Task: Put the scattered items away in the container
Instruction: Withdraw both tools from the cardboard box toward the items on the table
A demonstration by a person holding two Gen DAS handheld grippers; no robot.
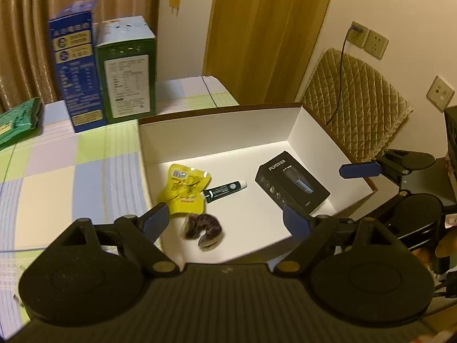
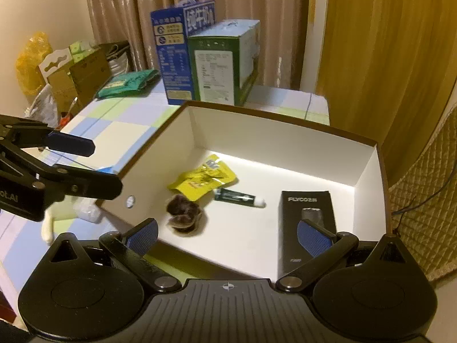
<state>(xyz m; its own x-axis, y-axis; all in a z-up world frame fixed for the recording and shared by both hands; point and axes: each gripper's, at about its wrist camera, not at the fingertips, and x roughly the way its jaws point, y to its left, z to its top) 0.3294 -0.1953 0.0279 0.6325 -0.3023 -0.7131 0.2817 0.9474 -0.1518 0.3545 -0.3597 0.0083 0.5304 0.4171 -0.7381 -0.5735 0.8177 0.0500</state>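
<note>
Above white box [image 1: 314, 131], both grippers, left [image 1: 228, 220] and right [image 2: 228, 238], spread wide, holding nothing; pouch [image 1: 187, 188], tube [image 1: 225, 190], scrunchie [image 1: 204, 230], black carton [image 1: 291, 185] inside, seemingly tidied.

Home room, likely bedroom or living area: gold curtains [image 2: 200, 14], wall sockets [image 1: 377, 43], quilted chair cover [image 1: 357, 100], checked tablecloth [image 1: 71, 171], milk cartons [image 2: 205, 57], cardboard boxes and bags [image 2: 71, 74] stacked in corner.

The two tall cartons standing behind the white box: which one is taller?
The blue cardboard carton is taller; its top rises above the green cardboard carton standing beside it.
</note>
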